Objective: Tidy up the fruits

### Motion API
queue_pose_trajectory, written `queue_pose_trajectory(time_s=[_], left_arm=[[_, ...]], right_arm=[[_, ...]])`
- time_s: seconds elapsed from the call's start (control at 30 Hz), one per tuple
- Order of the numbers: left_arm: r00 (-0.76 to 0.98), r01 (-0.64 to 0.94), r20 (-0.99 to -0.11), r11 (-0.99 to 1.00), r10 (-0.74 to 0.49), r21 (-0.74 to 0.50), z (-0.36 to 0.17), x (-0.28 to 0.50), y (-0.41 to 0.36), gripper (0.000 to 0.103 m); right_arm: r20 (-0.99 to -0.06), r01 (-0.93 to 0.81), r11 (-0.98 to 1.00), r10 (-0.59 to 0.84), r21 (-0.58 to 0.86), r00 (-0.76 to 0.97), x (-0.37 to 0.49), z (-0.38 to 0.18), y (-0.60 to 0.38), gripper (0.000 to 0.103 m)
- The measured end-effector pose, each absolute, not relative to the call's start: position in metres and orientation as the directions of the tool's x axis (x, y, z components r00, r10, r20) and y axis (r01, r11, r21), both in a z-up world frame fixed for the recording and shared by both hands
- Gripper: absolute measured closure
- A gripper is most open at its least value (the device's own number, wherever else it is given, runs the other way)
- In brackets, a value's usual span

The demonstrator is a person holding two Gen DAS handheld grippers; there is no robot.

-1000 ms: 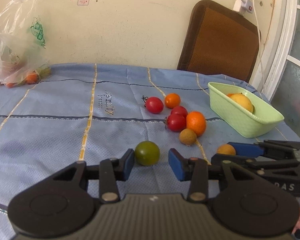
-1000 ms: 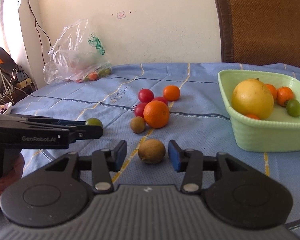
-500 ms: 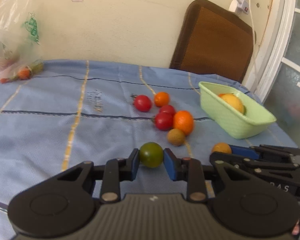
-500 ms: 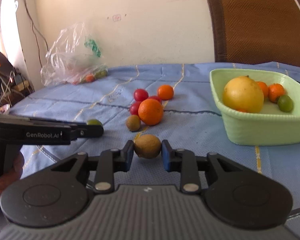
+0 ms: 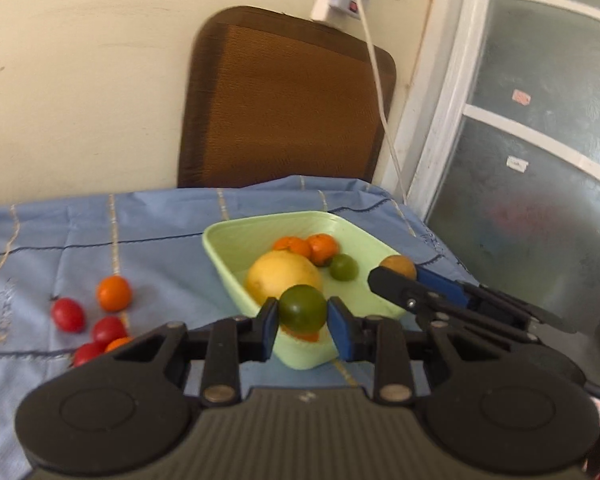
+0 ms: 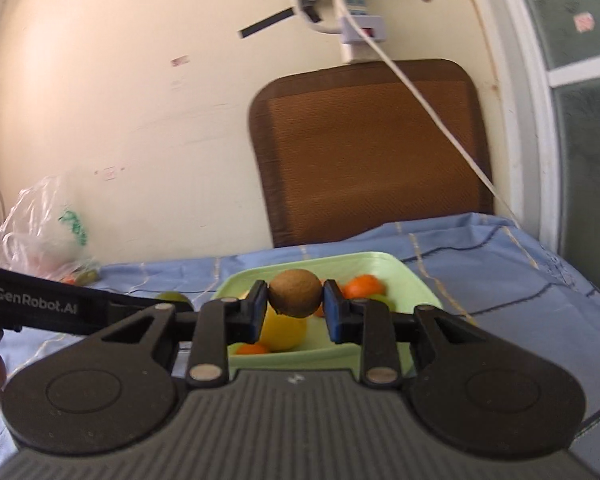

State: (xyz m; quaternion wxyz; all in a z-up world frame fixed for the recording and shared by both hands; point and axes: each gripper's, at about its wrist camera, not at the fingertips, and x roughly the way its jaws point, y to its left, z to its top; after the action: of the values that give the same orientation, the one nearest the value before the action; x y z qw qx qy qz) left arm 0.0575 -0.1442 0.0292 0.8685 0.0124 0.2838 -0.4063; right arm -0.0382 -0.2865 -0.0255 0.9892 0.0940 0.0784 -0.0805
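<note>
Blue tablecloth, brown chair, claws gripping green fruit, brown fruit

Counted against the green bowl: inside it lie one big yellow fruit, two oranges and one green fruit. Left of the bowl on the table sit three red tomatoes and two oranges. Two claws each carry one fruit.
</note>
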Motion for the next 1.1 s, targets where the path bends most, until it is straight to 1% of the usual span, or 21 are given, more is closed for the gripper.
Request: queue_pose_trajectory(time_s=[0.07,0.2,0.37,0.47,0.5,0.53,0.6,0.87,0.97,1.0,1.1], left_arm=[[0.505,0.711,-0.513,0.672,-0.694,-0.207,0.027,0.059,-0.155,0.076],[0.511,0.692,-0.539,0.692,-0.669,-0.204,0.02,0.065,-0.166,0.075],[0.532,0.676,-0.55,0.714,-0.644,-0.183,0.017,0.068,-0.172,0.074],[0.54,0.667,-0.549,0.723,-0.638,-0.183,0.02,0.066,-0.172,0.067],[0.552,0.661,-0.544,0.729,-0.632,-0.175,0.021,0.064,-0.171,0.064],[0.567,0.657,-0.538,0.736,-0.624,-0.163,0.024,0.062,-0.17,0.06],[0.595,0.645,-0.529,0.752,-0.605,-0.135,0.028,0.057,-0.167,0.054],[0.661,0.572,-0.531,0.814,-0.53,-0.1,0.038,0.051,-0.14,0.053],[0.688,0.538,-0.527,0.838,-0.499,-0.089,0.037,0.05,-0.12,0.052],[0.699,0.524,-0.524,0.847,-0.486,-0.087,0.036,0.049,-0.11,0.05],[0.74,0.456,-0.529,0.888,-0.416,-0.062,0.025,0.05,-0.078,0.048]], right_arm=[[-0.186,0.178,0.965,-0.142,0.194,0.972,-0.037,-0.027,-0.292,0.07],[-0.216,0.213,0.961,-0.173,0.176,0.961,-0.033,-0.029,-0.292,0.069],[-0.227,0.237,0.951,-0.19,0.2,0.955,-0.035,-0.03,-0.297,0.069],[-0.234,0.249,0.942,-0.197,0.223,0.952,-0.035,-0.031,-0.301,0.067],[-0.232,0.254,0.939,-0.2,0.231,0.952,-0.035,-0.03,-0.302,0.062],[-0.227,0.258,0.936,-0.205,0.238,0.952,-0.036,-0.03,-0.303,0.059],[-0.21,0.264,0.931,-0.214,0.25,0.954,-0.038,-0.03,-0.304,0.058],[-0.184,0.267,0.93,-0.225,0.253,0.957,-0.041,-0.03,-0.304,0.058],[-0.188,0.275,0.919,-0.228,0.282,0.955,-0.042,-0.031,-0.308,0.058],[-0.191,0.278,0.914,-0.229,0.295,0.954,-0.042,-0.032,-0.309,0.058],[-0.197,0.274,0.9,-0.217,0.338,0.956,-0.042,-0.033,-0.316,0.058]])
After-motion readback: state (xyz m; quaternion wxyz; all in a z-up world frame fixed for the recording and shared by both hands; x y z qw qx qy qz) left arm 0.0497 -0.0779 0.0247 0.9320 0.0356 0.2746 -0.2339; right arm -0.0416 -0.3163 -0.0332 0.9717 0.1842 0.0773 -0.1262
